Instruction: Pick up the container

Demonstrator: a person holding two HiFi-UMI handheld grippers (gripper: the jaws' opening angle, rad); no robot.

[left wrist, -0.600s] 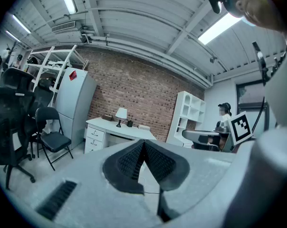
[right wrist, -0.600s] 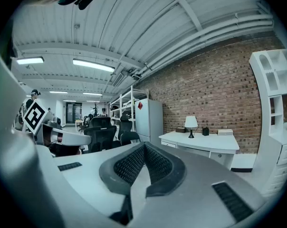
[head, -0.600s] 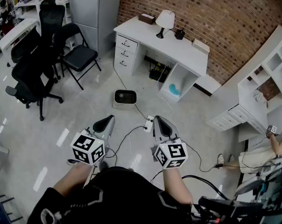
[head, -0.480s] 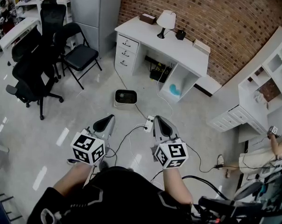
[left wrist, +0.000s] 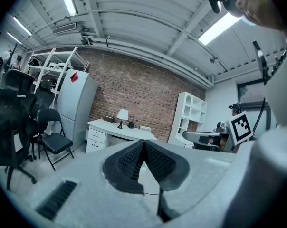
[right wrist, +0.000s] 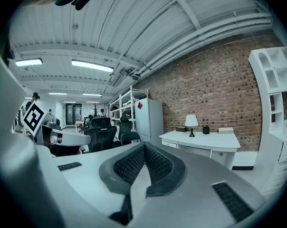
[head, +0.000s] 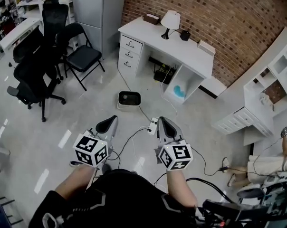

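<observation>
Head view high overhead, facing steeply down at the floor [head: 86, 113], left gripper view and right gripper view low, near level, looking along their own fingers [left wrist: 128, 160], all three sharing the white table [head: 191, 51] and lamp [head: 170, 19] (brick wall [head: 229, 18] behind)

Right claw [right wrist: 144, 146]: jaws closed tip to tip, nothing between, black ribbed pads meeting.
Beyond: white desk [right wrist: 215, 139] against brick wall [right wrist: 215, 94], bearing table lamp [right wrist: 191, 123], small dark box [right wrist: 206, 129], flat white box [right wrist: 225, 130].
Left of desk: tall grey cabinet [right wrist: 150, 120] with red tag; black office chairs [right wrist: 101, 129].
Right edge: white shelving [right wrist: 276, 80].
Overhead: strip lights [right wrist: 90, 66], lit.
</observation>
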